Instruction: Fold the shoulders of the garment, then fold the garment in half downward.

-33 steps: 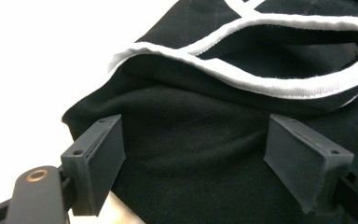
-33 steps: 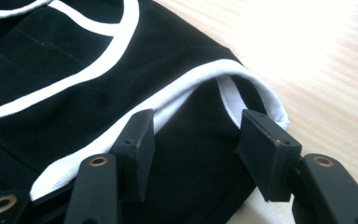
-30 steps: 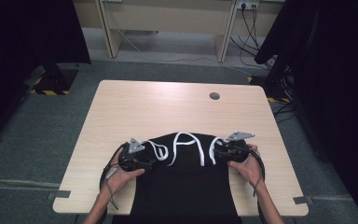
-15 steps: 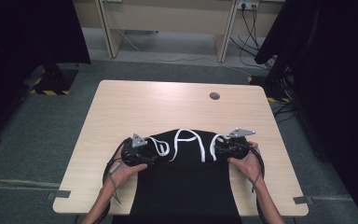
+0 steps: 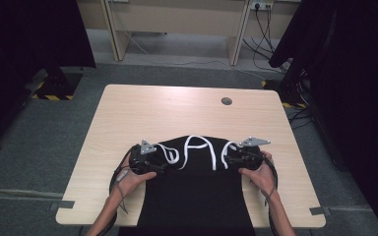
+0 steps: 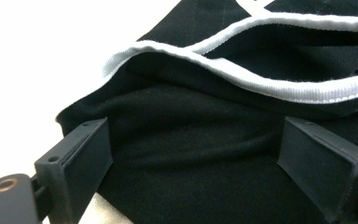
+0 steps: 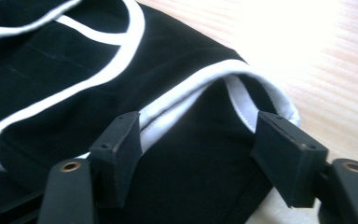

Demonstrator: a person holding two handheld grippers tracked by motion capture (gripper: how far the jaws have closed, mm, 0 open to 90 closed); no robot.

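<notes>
Both tongs are seen with jaws spread wide, having just been opening: the left gripper (image 5: 163, 166) and right gripper (image 5: 229, 160) flank a black white-trimmed garment (image 5: 197, 187), cloth between unpressed pads. It lies at the wooden table's (image 5: 177, 113) six o'clock edge.

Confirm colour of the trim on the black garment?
White trim on the black garment; clearest in the right gripper view.

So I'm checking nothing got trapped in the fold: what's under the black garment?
Under the black garment only the wooden table can be seen, around its edges. White trim loops on top. Whatever lies beneath the cloth itself is covered, so a trapped item cannot be ruled out.
</notes>
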